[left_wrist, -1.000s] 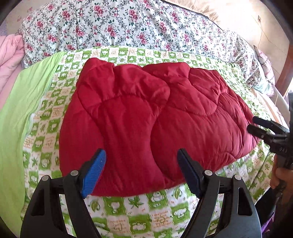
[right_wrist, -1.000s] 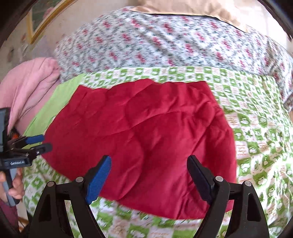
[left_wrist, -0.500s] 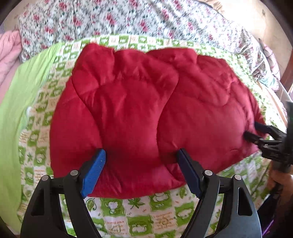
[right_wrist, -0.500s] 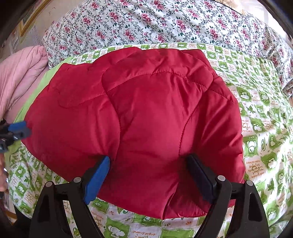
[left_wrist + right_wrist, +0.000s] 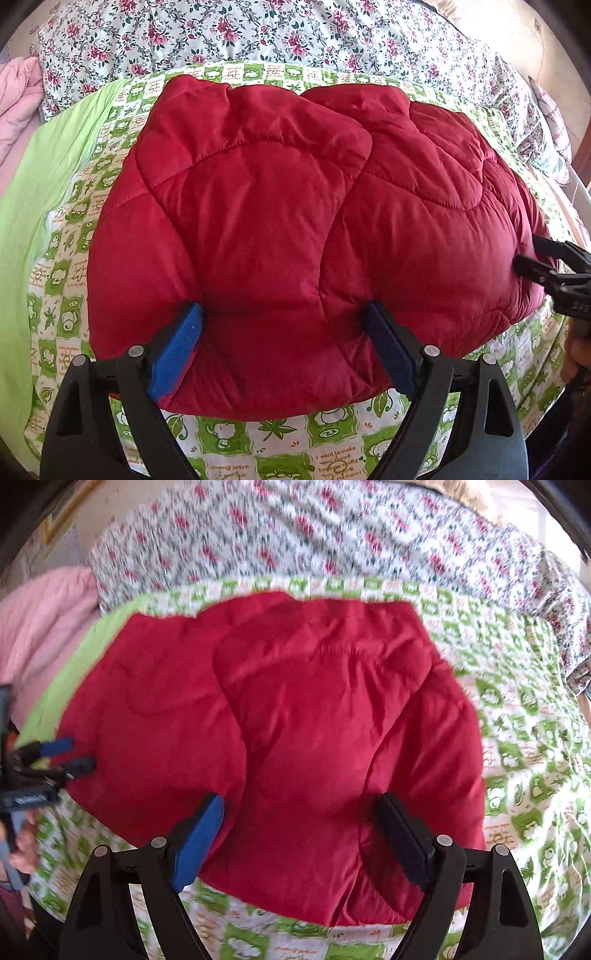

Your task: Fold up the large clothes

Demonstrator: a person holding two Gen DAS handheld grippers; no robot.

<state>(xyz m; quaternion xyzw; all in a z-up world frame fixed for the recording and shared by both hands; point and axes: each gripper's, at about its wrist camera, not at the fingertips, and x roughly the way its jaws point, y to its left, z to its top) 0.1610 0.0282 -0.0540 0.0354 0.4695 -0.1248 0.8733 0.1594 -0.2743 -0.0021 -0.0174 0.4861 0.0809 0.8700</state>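
While the red quilted jacket (image 5: 295, 221) lies folded on the bed's green cartoon-print sheet (image 5: 258, 443), the left hand-held gripper (image 5: 284, 332), jaws just widening, and right hand-held gripper (image 5: 299, 827) both straddle its near edge unclenched.

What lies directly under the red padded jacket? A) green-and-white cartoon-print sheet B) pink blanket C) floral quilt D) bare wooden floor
A: the red padded jacket rests on the green-and-white cartoon-print sheet, which shows around its edges; the floral quilt lies beyond.

red quilted jacket (image 5: 295, 221), folded, on bedspread
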